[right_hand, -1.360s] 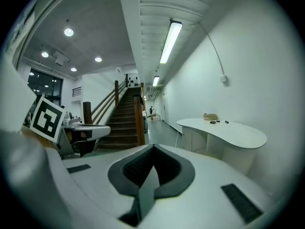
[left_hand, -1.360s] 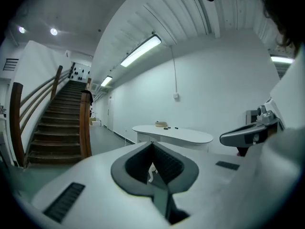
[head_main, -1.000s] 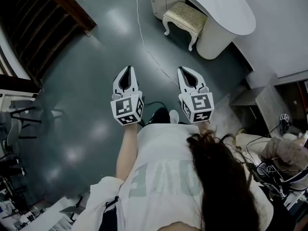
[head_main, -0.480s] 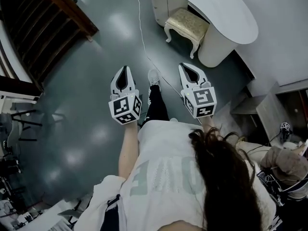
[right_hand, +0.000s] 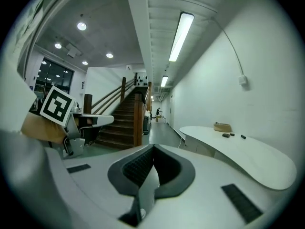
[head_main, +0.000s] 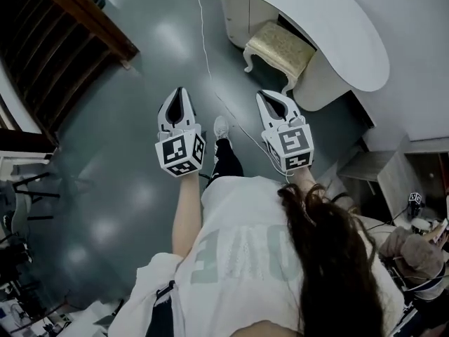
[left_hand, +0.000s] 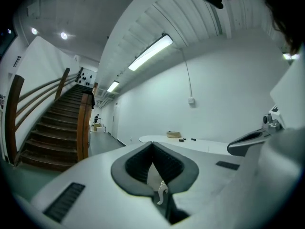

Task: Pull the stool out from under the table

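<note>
In the head view the stool (head_main: 280, 42) sits half tucked under the curved edge of the white table (head_main: 351, 34). Its padded seat and front legs face the person, which leaves that side free to take hold of. The left gripper (head_main: 178, 92) and right gripper (head_main: 264, 95) are held out side by side at chest height, well apart from the stool. Both are clenched on nothing, probably just a tidy way to carry them on the approach. One shoe (head_main: 221, 127) is out ahead on the grey floor (head_main: 133, 83) between them.

In the left gripper view the jaws meet with nothing between them. The table top lies ahead past their tips and a staircase (left_hand: 52, 137) rises at the left. A pale curved sliver shows low in the slit (likely a stool leg, too small to be sure).

In the right gripper view the jaws are likewise pressed together and empty. The table sweeps along the right, and the gripper's own body hides the stool. I judge that the pull has not begun, and that the jaws must part before they can take the seat edge or a leg.
</note>
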`<state>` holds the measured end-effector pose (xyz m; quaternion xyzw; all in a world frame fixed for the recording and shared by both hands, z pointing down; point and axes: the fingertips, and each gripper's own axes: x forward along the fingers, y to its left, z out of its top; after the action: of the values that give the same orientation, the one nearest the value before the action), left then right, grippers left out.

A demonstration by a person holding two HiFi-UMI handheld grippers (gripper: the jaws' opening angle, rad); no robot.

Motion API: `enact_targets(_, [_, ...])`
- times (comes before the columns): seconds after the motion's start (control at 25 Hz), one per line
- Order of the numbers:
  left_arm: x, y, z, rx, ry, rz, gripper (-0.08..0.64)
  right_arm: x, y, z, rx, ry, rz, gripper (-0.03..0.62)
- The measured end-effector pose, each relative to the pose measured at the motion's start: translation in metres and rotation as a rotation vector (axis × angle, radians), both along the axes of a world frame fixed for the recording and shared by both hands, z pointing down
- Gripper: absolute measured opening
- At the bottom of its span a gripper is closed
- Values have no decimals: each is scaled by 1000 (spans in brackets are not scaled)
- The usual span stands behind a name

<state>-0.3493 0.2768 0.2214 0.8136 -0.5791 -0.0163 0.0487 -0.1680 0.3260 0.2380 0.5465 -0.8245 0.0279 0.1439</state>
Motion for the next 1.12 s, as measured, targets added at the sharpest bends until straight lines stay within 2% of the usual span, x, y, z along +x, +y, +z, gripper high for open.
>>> enact_targets(0.16, [-14, -83, 3, -28, -25, 31, 26, -20, -75, 7, -56, 5, 11, 29])
enact_targets(0.28, [-24, -147, -4, -27, -35, 68, 26, -33, -132, 0, -63, 19, 36, 29])
enact_targets(0.44, [-25, -214, -15, 13, -15, 211, 26, -52, -209, -5, -83, 22, 75, 29])
enact_targets(0.52, [-30, -242, -14, 15, -25, 247, 26, -58, -242, -8, -91, 11, 100, 29])
enact_targets(0.64, [-46, -280, -3, 0, -45, 241, 26, -64, -280, -10, -99, -4, 132, 29])
enact_targets(0.76, [-57, -307, 5, 2, -23, 271, 26, -71, -312, -10, -80, 71, 123, 29])
enact_targets(0.84, [-69, -320, 10, -2, -28, 249, 26, -79, -333, -14, -63, 102, 102, 29])
enact_targets(0.96, [-85, -335, 10, -10, -21, 201, 26, -90, -362, -27, -36, 86, 79, 29])
enact_targets(1.12, [-95, -341, 5, 2, -8, 209, 26, -113, -386, -33, -27, 67, 28, 29])
